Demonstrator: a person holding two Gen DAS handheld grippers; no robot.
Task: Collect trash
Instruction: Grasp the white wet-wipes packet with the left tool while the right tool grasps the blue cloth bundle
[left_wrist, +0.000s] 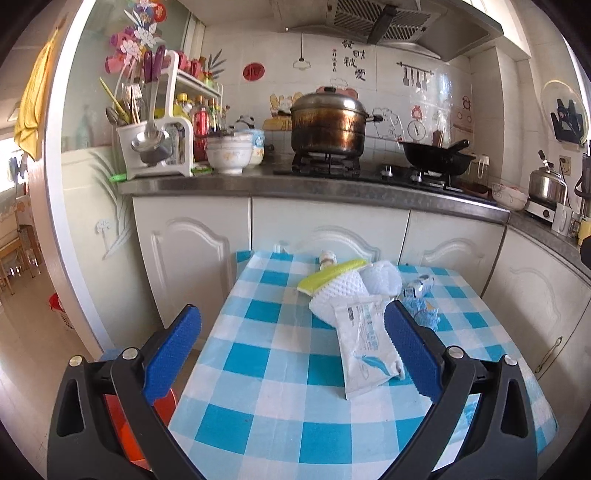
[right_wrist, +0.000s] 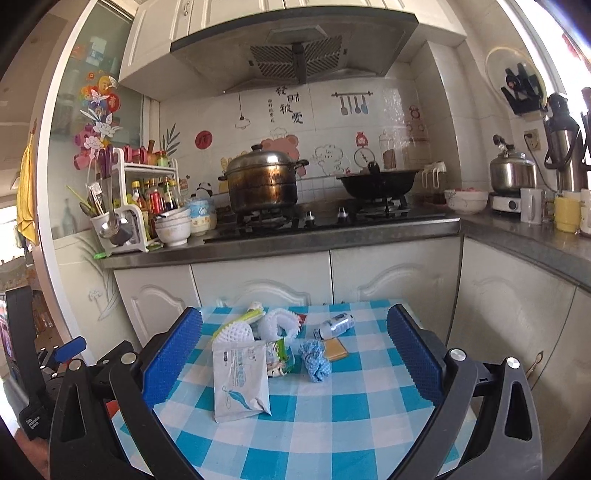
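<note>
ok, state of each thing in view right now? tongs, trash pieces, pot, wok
left tongs: open, empty, above the table
right tongs: open, empty
white wipes packet: lying flat, nearest the tongs
foam fruit net: crumpled, resting on the packet's far end
small can: on its side
blue cloth: bunched up
steel pot: lid on, on the burner
black wok: uncovered, on the burner

Glossy checked tablecloth (right_wrist: 332, 424), white foam netting (right_wrist: 236, 332), knitted blue cloth (right_wrist: 314, 360), tarnished metal pot (right_wrist: 264, 181).

1 wrapper (right_wrist: 240, 376), 1 can (right_wrist: 334, 325).
</note>
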